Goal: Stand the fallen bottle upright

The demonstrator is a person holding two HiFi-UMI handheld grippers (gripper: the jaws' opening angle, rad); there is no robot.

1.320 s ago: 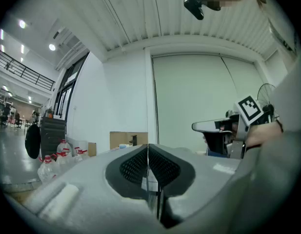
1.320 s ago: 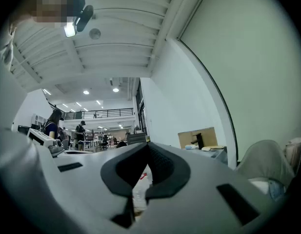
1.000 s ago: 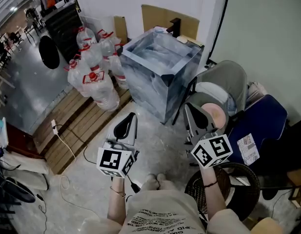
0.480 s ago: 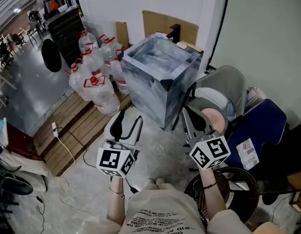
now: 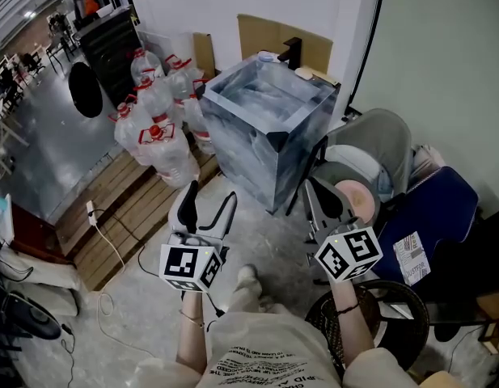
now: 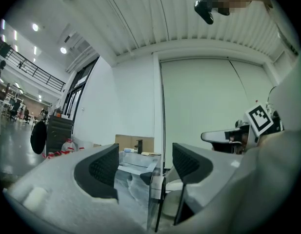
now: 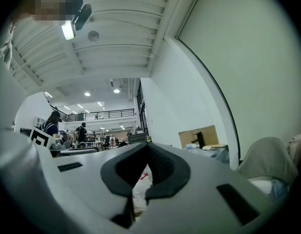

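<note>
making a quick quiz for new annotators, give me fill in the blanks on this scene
1. The big water bottles have ___ caps.
2. They sit on a ___ pallet.
3. The right tongs are ___, with nothing held.
4. In the head view the grey chair is to the ___ of the marbled box.
Missing words: red; wooden; shut; right.

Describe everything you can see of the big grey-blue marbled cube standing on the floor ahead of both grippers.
The grey-blue marbled cube looks like stone or a stone-print sheet. Its top is sunken inside a raised square rim, like a basin. It stands upright on the pale floor, one corner turned toward the person. A black tap-like fitting rises at its far edge. At its left crowd clear water bottles with red caps; a grey chair stands close on its right; contact cannot be told.
</note>
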